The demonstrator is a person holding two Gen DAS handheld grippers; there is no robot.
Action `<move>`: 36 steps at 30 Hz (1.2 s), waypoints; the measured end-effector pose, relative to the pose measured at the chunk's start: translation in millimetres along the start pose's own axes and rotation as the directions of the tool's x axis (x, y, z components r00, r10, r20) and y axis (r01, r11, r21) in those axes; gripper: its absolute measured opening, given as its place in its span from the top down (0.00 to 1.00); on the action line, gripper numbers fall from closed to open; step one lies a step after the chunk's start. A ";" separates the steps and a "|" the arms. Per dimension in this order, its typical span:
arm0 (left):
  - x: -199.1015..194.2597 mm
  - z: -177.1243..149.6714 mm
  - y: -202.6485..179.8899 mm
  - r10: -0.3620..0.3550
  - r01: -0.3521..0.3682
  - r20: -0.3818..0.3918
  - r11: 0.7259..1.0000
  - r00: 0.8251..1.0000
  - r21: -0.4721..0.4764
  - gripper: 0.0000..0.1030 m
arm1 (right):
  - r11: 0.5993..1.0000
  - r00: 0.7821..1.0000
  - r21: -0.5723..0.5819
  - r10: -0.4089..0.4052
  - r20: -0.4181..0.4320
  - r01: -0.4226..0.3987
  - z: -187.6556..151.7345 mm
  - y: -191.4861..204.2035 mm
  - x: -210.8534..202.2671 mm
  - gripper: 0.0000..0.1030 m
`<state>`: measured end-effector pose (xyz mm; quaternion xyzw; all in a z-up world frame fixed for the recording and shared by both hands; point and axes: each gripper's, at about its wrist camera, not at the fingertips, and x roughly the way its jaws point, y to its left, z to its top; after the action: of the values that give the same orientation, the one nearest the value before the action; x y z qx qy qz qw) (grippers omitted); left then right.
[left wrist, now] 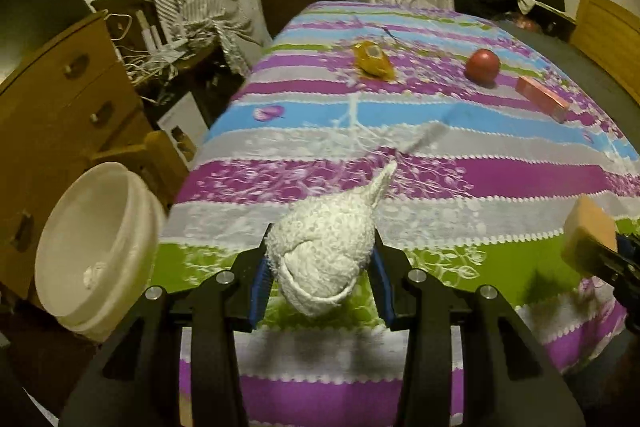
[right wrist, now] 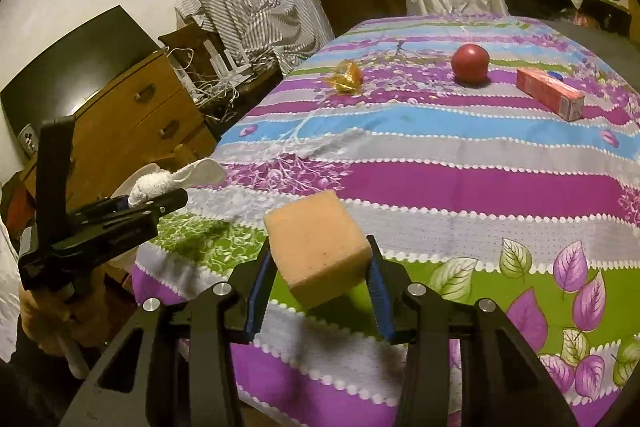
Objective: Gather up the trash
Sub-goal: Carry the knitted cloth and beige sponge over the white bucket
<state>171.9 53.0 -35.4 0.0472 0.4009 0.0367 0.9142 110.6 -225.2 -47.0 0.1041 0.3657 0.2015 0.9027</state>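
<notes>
On the table, a striped floral cloth [left wrist: 500, 183] in purple, blue, grey and green covers the whole top. Off its left edge stands a white bucket [left wrist: 96, 251], mouth open, with a small white wad at its bottom; a wooden dresser [left wrist: 60, 99] is behind it. Left gripper [left wrist: 320, 275] is clenched on a crumpled white paper towel [left wrist: 324, 247], blue pads pressing both sides, the wad's twisted tail sticking forward past the fingertips, lifted clear of the cloth near the table's left-front edge, bucket just to its left and lower. In the right wrist view the same gripper shows at far left with the towel poking out over the bucket rim. Right gripper [right wrist: 318, 279] is clamped on a tan sponge block [right wrist: 316, 251], held between its blue pads above the green stripe at the near edge, block tilted, off the cloth. Far side of the table, well apart from both grippers: a pink carton [right wrist: 550, 97] lying flat at right, a red apple [right wrist: 471, 63] just left of it, and a crumpled yellow wrapper [right wrist: 348, 77] further left. A person's hand [right wrist: 48, 323] grips the left gripper's handle.
</notes>
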 end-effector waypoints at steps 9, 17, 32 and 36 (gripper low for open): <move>-14.1 5.5 23.0 0.076 -0.074 0.048 0.997 0.996 -0.033 0.61 | 0.999 1.000 -0.040 0.004 0.006 -0.004 16.7 25.5 -0.6 0.57; -23.4 11.5 51.2 0.151 -0.146 0.080 0.987 0.985 -0.070 0.61 | 0.996 1.000 -0.093 0.015 0.009 -0.014 40.5 54.1 6.9 0.57; -38.2 18.1 112.9 0.252 -0.232 0.105 0.957 0.962 -0.175 0.61 | 0.971 0.997 -0.228 0.079 0.019 -0.073 93.4 141.8 36.3 0.57; -41.2 17.4 134.5 0.282 -0.257 0.104 0.944 0.954 -0.208 0.61 | 0.957 0.994 -0.270 0.111 0.004 -0.106 108.6 171.1 49.5 0.57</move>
<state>153.0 181.2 21.9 0.0156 0.3236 0.1969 0.9254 169.9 -54.4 57.0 0.0022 0.3200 0.2977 0.8994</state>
